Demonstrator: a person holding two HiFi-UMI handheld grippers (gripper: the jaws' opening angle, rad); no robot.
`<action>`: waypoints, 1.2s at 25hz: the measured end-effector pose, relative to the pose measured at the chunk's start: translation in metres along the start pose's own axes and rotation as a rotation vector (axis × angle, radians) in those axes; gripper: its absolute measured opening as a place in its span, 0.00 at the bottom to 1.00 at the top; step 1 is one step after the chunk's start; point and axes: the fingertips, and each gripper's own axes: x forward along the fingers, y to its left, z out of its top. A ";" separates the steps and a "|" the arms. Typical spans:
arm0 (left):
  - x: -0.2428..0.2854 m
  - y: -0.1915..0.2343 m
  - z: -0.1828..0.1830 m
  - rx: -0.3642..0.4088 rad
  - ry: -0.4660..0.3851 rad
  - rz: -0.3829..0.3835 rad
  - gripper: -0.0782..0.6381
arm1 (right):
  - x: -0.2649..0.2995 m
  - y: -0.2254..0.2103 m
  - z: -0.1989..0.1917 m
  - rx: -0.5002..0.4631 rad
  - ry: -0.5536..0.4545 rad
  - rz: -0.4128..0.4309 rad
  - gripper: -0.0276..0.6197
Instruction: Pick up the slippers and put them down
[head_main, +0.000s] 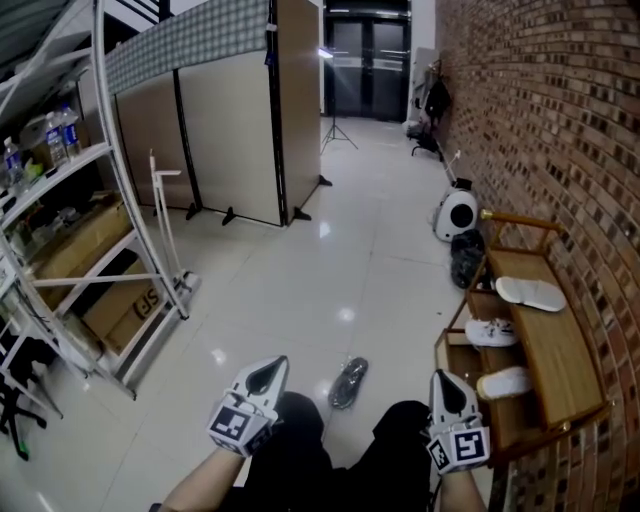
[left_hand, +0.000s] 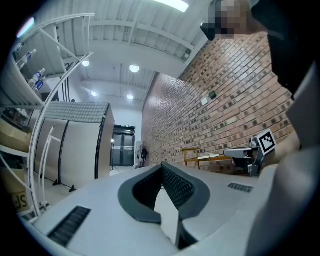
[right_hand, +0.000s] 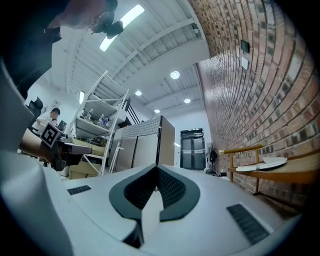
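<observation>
A white slipper (head_main: 530, 292) lies on top of the wooden bench (head_main: 563, 352) by the brick wall. Two more white slippers (head_main: 490, 332) (head_main: 503, 382) sit on its lower shelf. A grey slipper (head_main: 348, 382) lies on the floor between my two hands. My left gripper (head_main: 264, 377) hovers just left of that grey slipper, shut and holding nothing. My right gripper (head_main: 446, 386) is beside the bench's near end, also shut and empty. In the left gripper view the left gripper (left_hand: 161, 165) has its jaws together. The right gripper (right_hand: 157, 166) has its jaws together too, with the bench (right_hand: 280, 174) and white slipper (right_hand: 272, 162) at right.
A white metal rack (head_main: 100, 250) with boxes and bottles stands at left. Folding partition screens (head_main: 235, 130) stand behind it. A round white device (head_main: 457, 213) and a dark bag (head_main: 466, 258) sit on the floor beyond the bench. The brick wall (head_main: 560, 120) runs along the right.
</observation>
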 end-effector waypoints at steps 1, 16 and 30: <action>0.001 -0.001 0.000 0.020 0.003 -0.004 0.11 | 0.000 -0.001 0.000 0.002 0.001 -0.004 0.06; -0.012 0.020 -0.010 -0.017 0.034 0.033 0.11 | -0.003 -0.010 -0.001 0.003 0.019 -0.041 0.06; -0.014 0.028 -0.013 -0.021 0.037 0.056 0.11 | -0.002 -0.010 -0.004 0.014 0.032 -0.044 0.05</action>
